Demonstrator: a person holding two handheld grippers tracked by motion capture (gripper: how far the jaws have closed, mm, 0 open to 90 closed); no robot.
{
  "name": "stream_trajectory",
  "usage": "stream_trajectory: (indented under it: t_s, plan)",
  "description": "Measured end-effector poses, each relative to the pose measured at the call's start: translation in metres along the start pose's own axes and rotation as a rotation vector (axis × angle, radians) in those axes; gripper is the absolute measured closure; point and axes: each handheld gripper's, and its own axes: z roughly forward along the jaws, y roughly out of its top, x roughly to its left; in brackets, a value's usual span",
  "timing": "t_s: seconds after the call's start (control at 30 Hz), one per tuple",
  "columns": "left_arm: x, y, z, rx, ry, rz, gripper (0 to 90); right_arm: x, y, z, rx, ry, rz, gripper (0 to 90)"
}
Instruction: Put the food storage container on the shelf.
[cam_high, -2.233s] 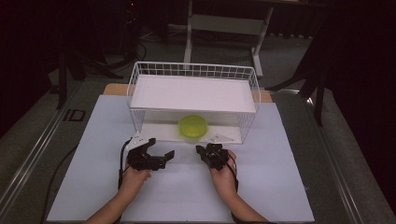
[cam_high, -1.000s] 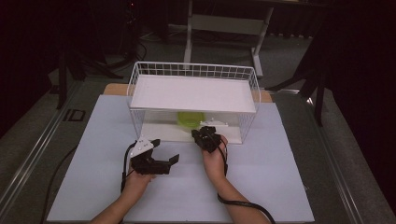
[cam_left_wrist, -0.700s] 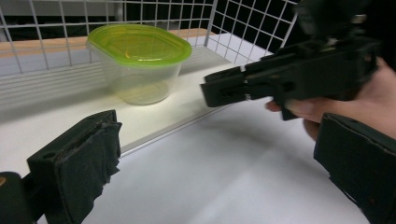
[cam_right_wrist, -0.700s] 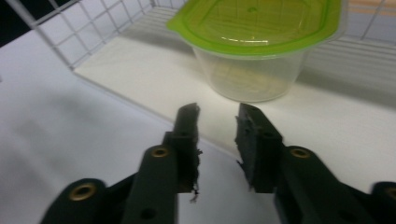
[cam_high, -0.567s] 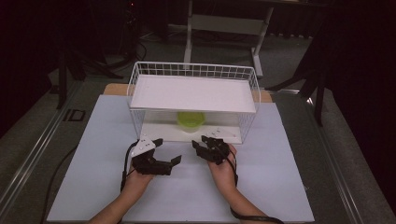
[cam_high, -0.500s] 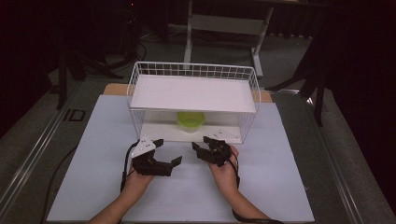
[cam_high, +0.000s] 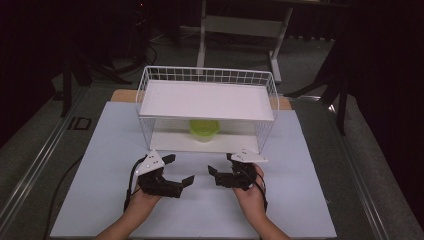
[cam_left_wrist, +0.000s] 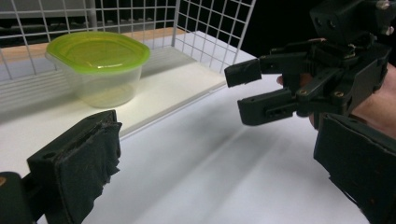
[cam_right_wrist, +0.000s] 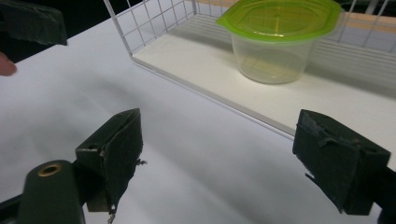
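On the white table sheet (cam_high: 100, 150), just in front of the wire rack (cam_high: 207, 82), the left gripper (cam_high: 176, 172) and the right gripper (cam_high: 220, 170) rest side by side, each in a hand, jaws spread wide and holding nothing. They point inward toward each other, probably a waiting pose clear of the rack's open front, so either one can go straight in. Beyond them the container (cam_high: 203, 129) stands upright on the rack's lower shelf (cam_high: 170, 141), under the upper shelf (cam_high: 207, 100), near the middle and well apart from both grippers. It is a clear, round-cornered plastic tub that looks empty, tapering toward its base, with a lime-green lid (cam_right_wrist: 279, 17) seated flat on top
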Motion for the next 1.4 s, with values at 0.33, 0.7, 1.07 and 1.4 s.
stream_trajectory:
  t_s: [0.33, 0.7, 1.07, 1.4]
  plan:
    - [-0.007, -0.007, -0.013, 0.003, -0.014, -0.009, 1.5, -0.007, -0.008, -0.03, -0.034, -0.015, 0.006, 16.0]
    - [-0.002, -0.022, -0.024, 0.016, -0.013, -0.021, 1.5, -0.017, -0.023, -0.065, -0.028, -0.036, 0.004, 16.0]
    - [0.002, -0.029, -0.038, 0.019, 0.015, -0.005, 1.5, -0.029, -0.036, -0.085, -0.036, -0.078, 0.008, 16.0]
    - [0.005, -0.039, -0.033, 0.014, 0.012, -0.001, 1.5, -0.032, -0.044, -0.081, -0.019, -0.086, -0.036, 16.0]
